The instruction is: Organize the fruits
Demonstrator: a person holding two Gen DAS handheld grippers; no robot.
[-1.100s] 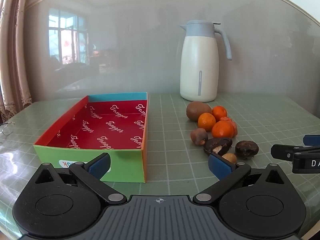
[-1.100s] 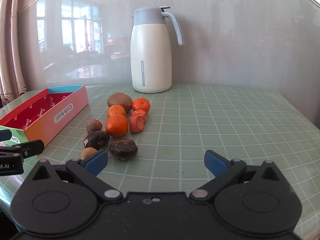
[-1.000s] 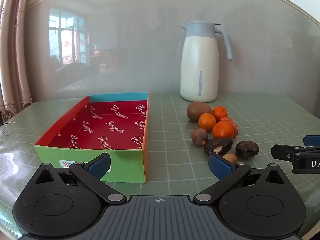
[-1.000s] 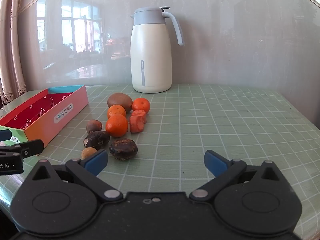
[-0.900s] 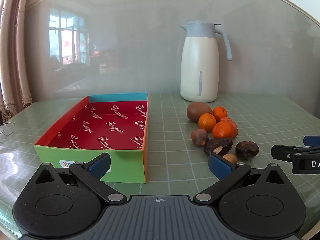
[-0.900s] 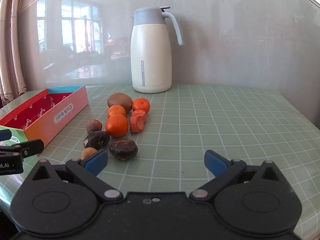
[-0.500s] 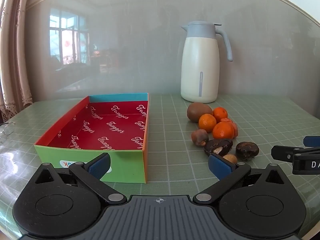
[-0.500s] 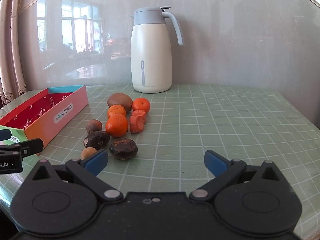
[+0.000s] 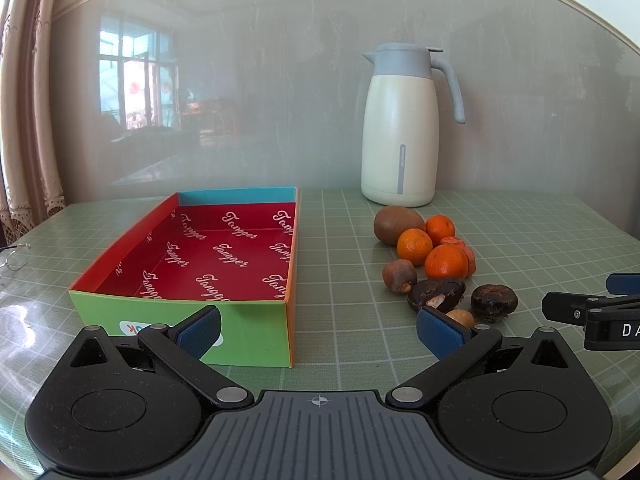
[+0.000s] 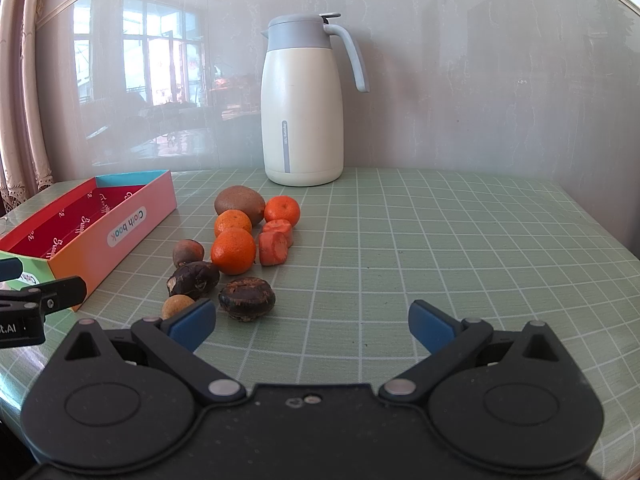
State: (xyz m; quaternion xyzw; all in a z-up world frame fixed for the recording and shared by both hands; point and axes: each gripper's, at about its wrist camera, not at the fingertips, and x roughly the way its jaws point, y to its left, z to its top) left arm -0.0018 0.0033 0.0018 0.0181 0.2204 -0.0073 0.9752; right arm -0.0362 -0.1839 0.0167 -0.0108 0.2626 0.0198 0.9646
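Observation:
A pile of fruits lies on the green grid mat: a brown kiwi (image 9: 398, 224) (image 10: 239, 205), three tangerines such as the nearest one (image 9: 446, 261) (image 10: 233, 250), orange-red carrot pieces (image 10: 273, 247), several dark brown fruits such as one (image 10: 247, 298), and a small tan fruit (image 10: 177, 305). An empty box with a red inside (image 9: 216, 256) (image 10: 92, 224) stands left of the pile. My left gripper (image 9: 318, 328) is open and empty in front of the box's near right corner. My right gripper (image 10: 312, 322) is open and empty, just right of the nearest fruits.
A cream thermos jug with a grey lid (image 9: 400, 128) (image 10: 304, 100) stands behind the fruits by the wall. Glasses (image 9: 14, 256) lie at the table's left edge. The green mat (image 10: 440, 240) stretches to the right of the pile.

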